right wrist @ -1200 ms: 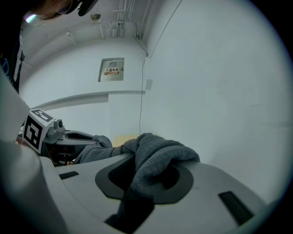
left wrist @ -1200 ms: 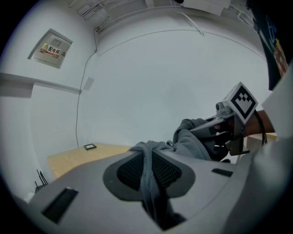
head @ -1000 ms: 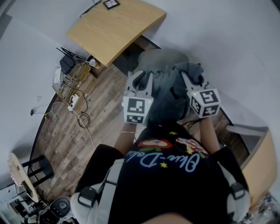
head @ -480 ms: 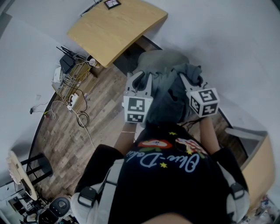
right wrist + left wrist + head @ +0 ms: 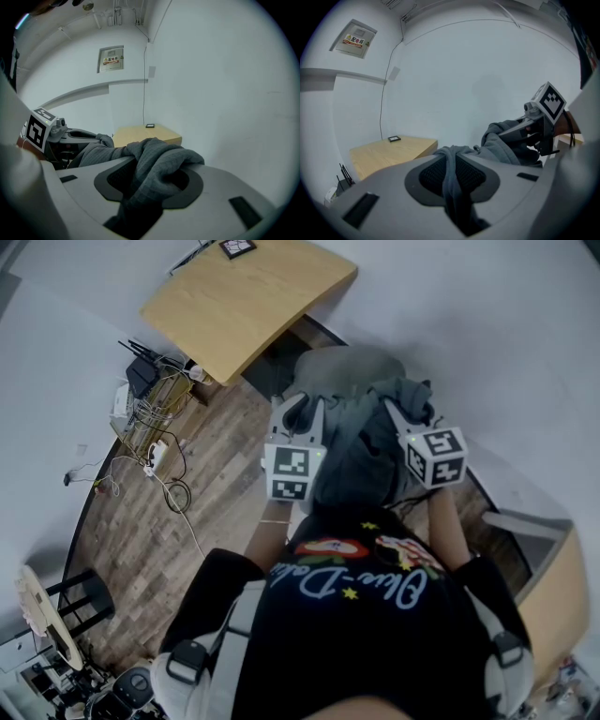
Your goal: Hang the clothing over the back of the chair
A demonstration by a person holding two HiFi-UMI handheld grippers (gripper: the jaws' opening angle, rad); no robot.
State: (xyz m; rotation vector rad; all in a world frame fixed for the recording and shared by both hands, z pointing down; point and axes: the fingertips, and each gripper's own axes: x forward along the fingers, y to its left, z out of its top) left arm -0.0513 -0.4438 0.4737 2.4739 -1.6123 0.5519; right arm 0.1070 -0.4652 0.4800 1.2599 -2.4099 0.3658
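Note:
A dark grey garment (image 5: pixel 364 442) hangs bunched between my two grippers, just in front of the grey chair (image 5: pixel 342 367) and above its back. My left gripper (image 5: pixel 298 413) is shut on a thin fold of the garment (image 5: pixel 451 180), which runs down between its pads. My right gripper (image 5: pixel 405 418) holds a thick wad of the garment (image 5: pixel 157 161). Its jaws have just been opening, and the cloth still fills the gap and spills over one pad. Each gripper view shows the other gripper across the stretched cloth.
A light wooden desk (image 5: pixel 248 301) stands beyond the chair with a small black item (image 5: pixel 237 247) on it. A wire rack and loose cables (image 5: pixel 155 404) lie on the wood floor at left. A wooden cabinet (image 5: pixel 553 596) is at right, and white walls are close.
Both grippers have dipped a little with the garment still strung between them. The chair and desk have not moved.

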